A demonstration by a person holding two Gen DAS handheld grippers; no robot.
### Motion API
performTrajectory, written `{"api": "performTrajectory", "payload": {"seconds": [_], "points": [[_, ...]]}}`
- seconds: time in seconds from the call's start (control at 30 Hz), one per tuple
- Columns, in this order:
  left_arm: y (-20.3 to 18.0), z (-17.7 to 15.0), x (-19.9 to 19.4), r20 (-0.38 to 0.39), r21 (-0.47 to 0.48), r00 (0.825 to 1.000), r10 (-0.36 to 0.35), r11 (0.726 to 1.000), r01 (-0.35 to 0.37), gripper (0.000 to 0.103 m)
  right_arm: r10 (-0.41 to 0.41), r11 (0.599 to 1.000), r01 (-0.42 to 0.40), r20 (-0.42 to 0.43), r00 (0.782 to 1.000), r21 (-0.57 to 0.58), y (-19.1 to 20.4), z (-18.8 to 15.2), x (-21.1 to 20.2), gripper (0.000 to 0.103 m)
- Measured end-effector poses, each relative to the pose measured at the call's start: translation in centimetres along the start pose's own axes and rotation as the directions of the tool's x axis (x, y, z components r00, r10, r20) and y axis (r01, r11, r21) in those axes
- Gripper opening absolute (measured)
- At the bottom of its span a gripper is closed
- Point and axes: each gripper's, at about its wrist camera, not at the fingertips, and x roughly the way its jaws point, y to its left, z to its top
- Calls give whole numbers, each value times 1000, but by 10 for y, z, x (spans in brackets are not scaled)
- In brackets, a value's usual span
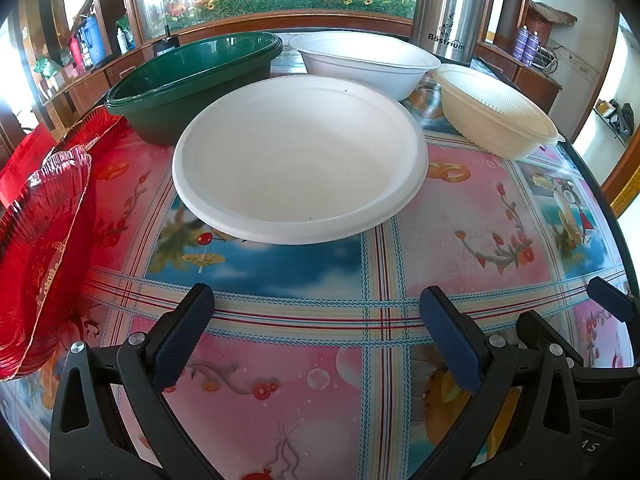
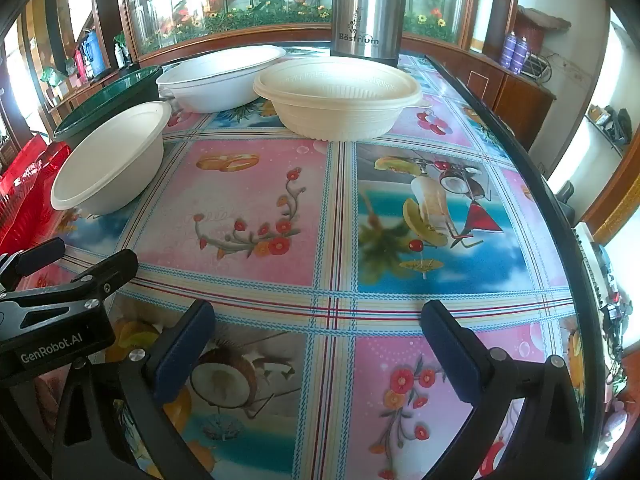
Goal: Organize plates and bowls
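A white bowl [image 1: 300, 160] sits on the table straight ahead of my left gripper [image 1: 316, 308], which is open and empty, a short way before the bowl's near rim. Behind it stand stacked dark green bowls [image 1: 192, 80], a second white bowl [image 1: 364, 62] and a cream bowl [image 1: 496, 116]. Red glass plates [image 1: 40, 248] lie at the left. My right gripper [image 2: 318, 320] is open and empty over the tablecloth. Ahead of it are the cream bowl [image 2: 340, 100], the far white bowl [image 2: 220, 80], the near white bowl [image 2: 112, 160] and the green bowls [image 2: 108, 96].
A steel thermos [image 1: 448, 8] stands at the back of the table, also in the right wrist view [image 2: 366, 8]. The table's dark right edge [image 2: 560, 208] curves past my right gripper. My left gripper's body [image 2: 60, 304] shows at the left of the right wrist view.
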Motion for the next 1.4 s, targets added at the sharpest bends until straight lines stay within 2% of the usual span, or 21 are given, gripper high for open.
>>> {"api": "performTrajectory", "payload": {"seconds": [0.93,1.13,1.27,1.4], "points": [[0,0,0,0,1,1000,1,1000,-1,103,1,1000,-1,-1,1000,0,0,0,0,103],[3,-1,-2,-20,2,1000,-1,1000,1,103,0,1000,0,-2,1000,0,1,0,0,103],[7,-11,-11,-36,6,999,-15,1000,15,103,3,1000,-3,-14,1000,3,-1,-1,-1,103],[9,-15,-21,-31,-5,997,-66,998,66,102,5,1000,-5,5,1000,17,-3,-3,-14,103]]}}
